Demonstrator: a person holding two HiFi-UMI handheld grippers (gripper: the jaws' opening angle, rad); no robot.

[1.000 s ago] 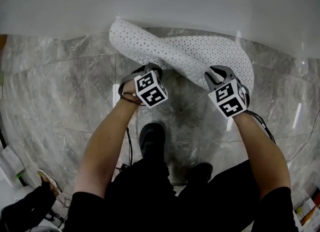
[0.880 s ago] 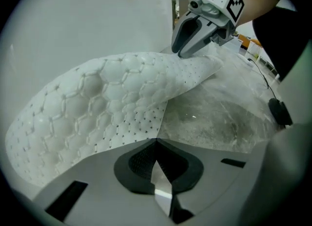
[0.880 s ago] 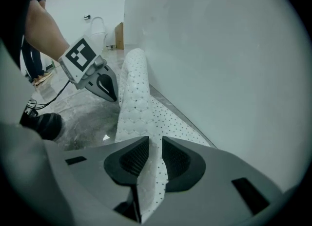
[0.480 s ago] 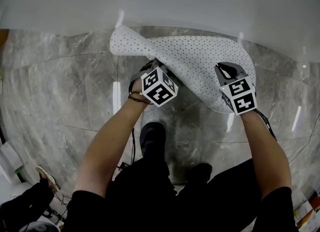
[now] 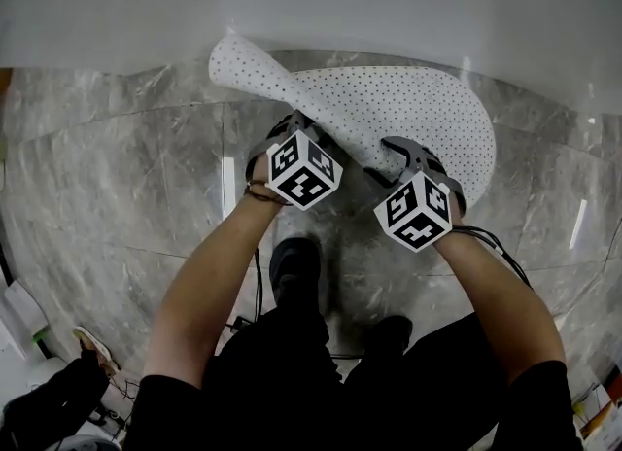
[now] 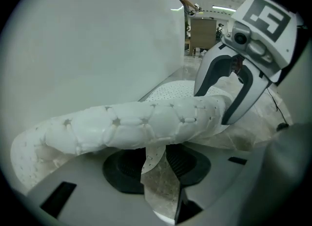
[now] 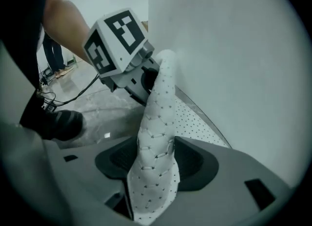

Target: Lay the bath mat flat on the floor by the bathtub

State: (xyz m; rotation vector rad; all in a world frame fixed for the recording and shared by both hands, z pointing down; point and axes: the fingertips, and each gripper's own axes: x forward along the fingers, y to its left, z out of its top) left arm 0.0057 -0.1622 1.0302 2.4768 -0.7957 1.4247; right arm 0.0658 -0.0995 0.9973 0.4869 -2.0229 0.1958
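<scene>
- Shoes stand on the grey marble floor just short of the mat. The person bends over it, so both arms reach forward and down.
- Left forearm runs up the middle of the head view and the right forearm comes in from the right. Both wrists tip steeply down, and the two hands sit close together over the mat's near edge.
- Left tongs stand partly open and have just been closing a little. A thin flap of the bath mat hangs in the gap with floor showing beside it, and the pads do not press on it. The thick quilted roll lies across the top of them.
- Right tongs have just been opening and now stand wide around the upright fold, unclamped. I judge they are placed for a fresh hold next to the left pair.
- The mat's right part lies flat on the floor against the foot of the tub. Its left part is rolled over on itself, a raised ridge running to the far left corner, so it is not yet flat and that fold needs drawing out leftward.
- Bathtub closes the far side as a plain white wall.
</scene>
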